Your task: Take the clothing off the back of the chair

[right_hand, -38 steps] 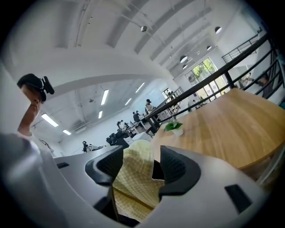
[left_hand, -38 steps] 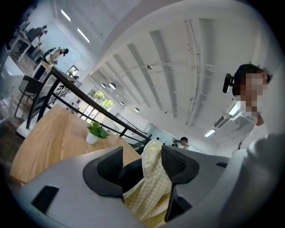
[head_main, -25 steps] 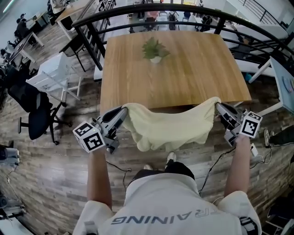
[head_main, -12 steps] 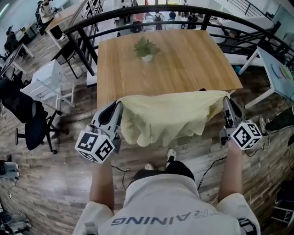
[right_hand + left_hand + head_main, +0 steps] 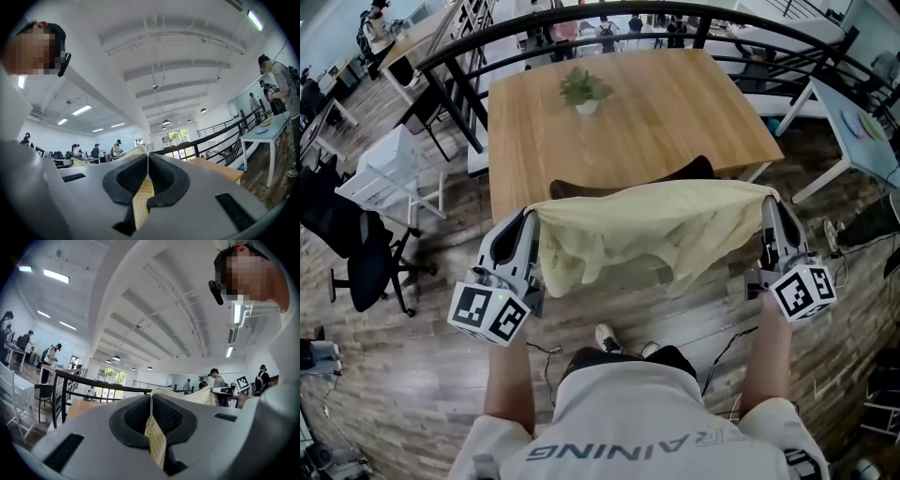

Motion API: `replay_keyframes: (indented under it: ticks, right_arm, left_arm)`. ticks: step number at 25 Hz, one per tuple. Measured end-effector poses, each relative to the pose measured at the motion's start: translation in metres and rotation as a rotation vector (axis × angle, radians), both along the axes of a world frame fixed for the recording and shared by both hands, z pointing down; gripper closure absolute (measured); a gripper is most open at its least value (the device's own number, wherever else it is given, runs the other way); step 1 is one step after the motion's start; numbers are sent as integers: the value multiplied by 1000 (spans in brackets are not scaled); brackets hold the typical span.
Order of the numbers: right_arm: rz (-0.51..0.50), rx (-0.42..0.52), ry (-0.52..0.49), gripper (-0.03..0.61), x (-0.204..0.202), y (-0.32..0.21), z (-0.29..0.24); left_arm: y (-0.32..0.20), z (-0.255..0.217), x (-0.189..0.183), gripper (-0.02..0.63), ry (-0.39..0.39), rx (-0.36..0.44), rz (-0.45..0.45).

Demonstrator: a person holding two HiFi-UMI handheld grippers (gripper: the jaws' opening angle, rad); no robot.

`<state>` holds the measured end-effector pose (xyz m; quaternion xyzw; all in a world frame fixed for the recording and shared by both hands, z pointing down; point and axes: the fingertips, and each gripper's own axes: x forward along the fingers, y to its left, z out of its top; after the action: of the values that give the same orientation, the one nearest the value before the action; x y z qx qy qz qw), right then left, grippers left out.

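Note:
A pale yellow garment (image 5: 647, 225) hangs stretched between my two grippers, clear of the dark chair back (image 5: 675, 172) that shows just beyond its top edge. My left gripper (image 5: 529, 219) is shut on the garment's left corner. In the left gripper view a strip of the yellow fabric (image 5: 155, 441) is pinched between the black pads of my left gripper (image 5: 151, 401). My right gripper (image 5: 768, 202) is shut on the right corner. In the right gripper view the fabric (image 5: 142, 199) runs down between the pads of my right gripper (image 5: 146, 164). Both grippers point level.
A wooden table (image 5: 675, 103) with a small potted plant (image 5: 584, 91) stands beyond the chair, with a black railing (image 5: 469, 47) behind it. At the left are a white cart (image 5: 389, 173) and a black office chair (image 5: 356, 253). A white table (image 5: 862, 131) stands at the right.
Both grippers have risen and drawn back toward the person with the garment. It now hangs higher and flatter, and the chair back shows behind it.

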<state>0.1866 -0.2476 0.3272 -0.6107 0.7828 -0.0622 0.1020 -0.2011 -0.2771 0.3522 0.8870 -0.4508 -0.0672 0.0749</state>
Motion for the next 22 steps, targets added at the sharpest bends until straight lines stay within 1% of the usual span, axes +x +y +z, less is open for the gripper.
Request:
replay_keyframes:
  ticks: [3,6,11,14,18,22]
  right_arm:
    - [7,-4,-31,549,10,17,4]
    - [3,-20,-50,549,20,37,15]
    - [-9,-35,-28,549,38,80,24]
    - [-18,-40,-32,549,52,104,26]
    - [-35,-37,-20,549,66,135,23]
    - [-50,-37,1,549,71,161,21]
  left_arm:
    - [13,1,8,569,6,-6,3]
    - [30,6,19,569,-11,-16,-6]
    - [72,4,43,571,-23,1,-36]
    - [100,6,55,571,-32,-6,-46]
    - [133,5,70,571,-26,-10,-60]
    - [164,7,78,571,-38,-11,-72]
